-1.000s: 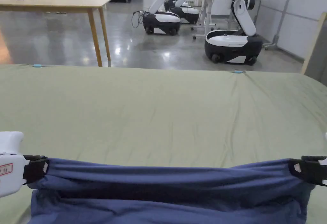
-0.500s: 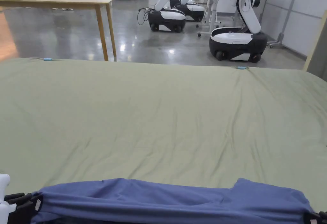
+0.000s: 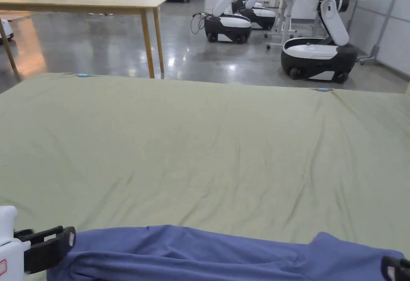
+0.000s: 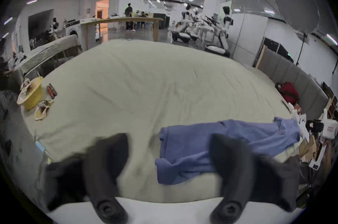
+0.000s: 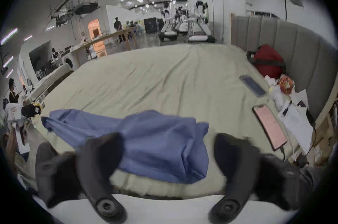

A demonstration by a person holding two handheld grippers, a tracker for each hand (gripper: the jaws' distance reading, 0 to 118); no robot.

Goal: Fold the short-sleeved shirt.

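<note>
shirt [image 3: 224, 253] flat, bunched on near edge of bed sheet [image 3: 208, 149] | left gripper [image 4: 168, 151] jaws wide apart, holding nothing | right gripper [image 5: 168, 149] same, off the cloth

In your head view the blue shirt [image 3: 224, 253] runs off the bottom edge, so you can't see its near half or how it is folded. Your left gripper [image 3: 60, 242] is cut by the left edge, and of your right gripper [image 3: 394, 267] you get just a dark tip at the bottom right corner; whether that one is parted can't be judged there. In each gripper view the 2 jaws are smeared by motion blur. The people [image 5: 118, 27] at the far table are too small to make out.
</note>
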